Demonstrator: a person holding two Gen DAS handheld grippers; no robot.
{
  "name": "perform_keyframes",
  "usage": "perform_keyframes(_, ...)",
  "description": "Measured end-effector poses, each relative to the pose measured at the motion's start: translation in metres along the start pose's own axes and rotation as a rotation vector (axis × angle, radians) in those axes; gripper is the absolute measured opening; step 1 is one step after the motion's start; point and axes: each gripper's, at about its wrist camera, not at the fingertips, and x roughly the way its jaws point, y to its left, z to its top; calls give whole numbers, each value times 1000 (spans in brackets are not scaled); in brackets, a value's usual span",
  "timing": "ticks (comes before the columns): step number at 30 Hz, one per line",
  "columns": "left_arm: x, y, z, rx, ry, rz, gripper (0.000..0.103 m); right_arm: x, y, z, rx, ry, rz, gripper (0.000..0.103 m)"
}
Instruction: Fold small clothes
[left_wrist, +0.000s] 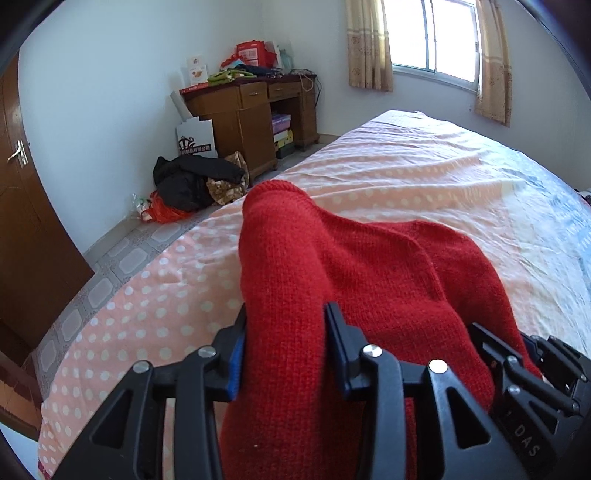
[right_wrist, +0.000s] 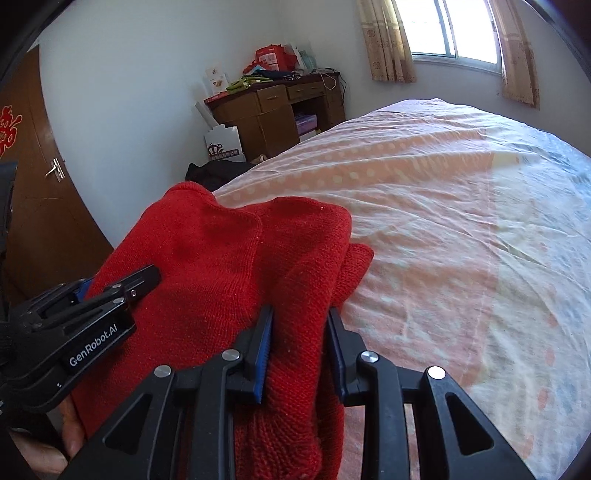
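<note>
Over a bed (left_wrist: 406, 177) in pink dotted sheets, my left claw (left_wrist: 286, 332) and right claw (right_wrist: 300, 328) each pinch a bunched fold of the red knitted garment (left_wrist: 332, 266) draped ahead of them.

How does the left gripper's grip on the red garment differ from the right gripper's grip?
The left gripper clamps a thicker bunch of the red knit garment, with its jaws wider apart; the right gripper pinches a narrower fold. Both hold it over the dotted bed.
</note>
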Motion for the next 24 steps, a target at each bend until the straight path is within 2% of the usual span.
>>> perform_keyframes(1, 2, 2, 0, -13, 6, 2, 50, 0, -2, 0, 9, 0, 4, 29)
perform_keyframes(4, 10, 9, 1, -53, 27, 0, 59, 0, -3, -1, 22, 2, 9, 29)
perform_keyframes(7, 13, 11, 4, -75, 52, 28, 70, -1, 0, -2, 12, 3, -4, 29)
perform_keyframes(12, 15, 22, -1, -139, 96, -7, 76, -3, -2, -4, 27, 11, 2, 33)
perform_keyframes(16, 13, 25, -7, -162, 97, -20, 77, 0, -7, -4, 51, 23, -14, 45)
perform_keyframes(20, 14, 26, -5, -154, 101, -24, 80, -11, -7, -1, 58, 43, -26, 46)
perform_keyframes(22, 18, 31, -4, -172, 113, -27, 86, -36, 1, -3, 31, -20, -78, 44)
perform_keyframes(24, 22, 37, -5, -206, 127, -52, 88, -64, 14, -11, -31, -106, -140, 41)
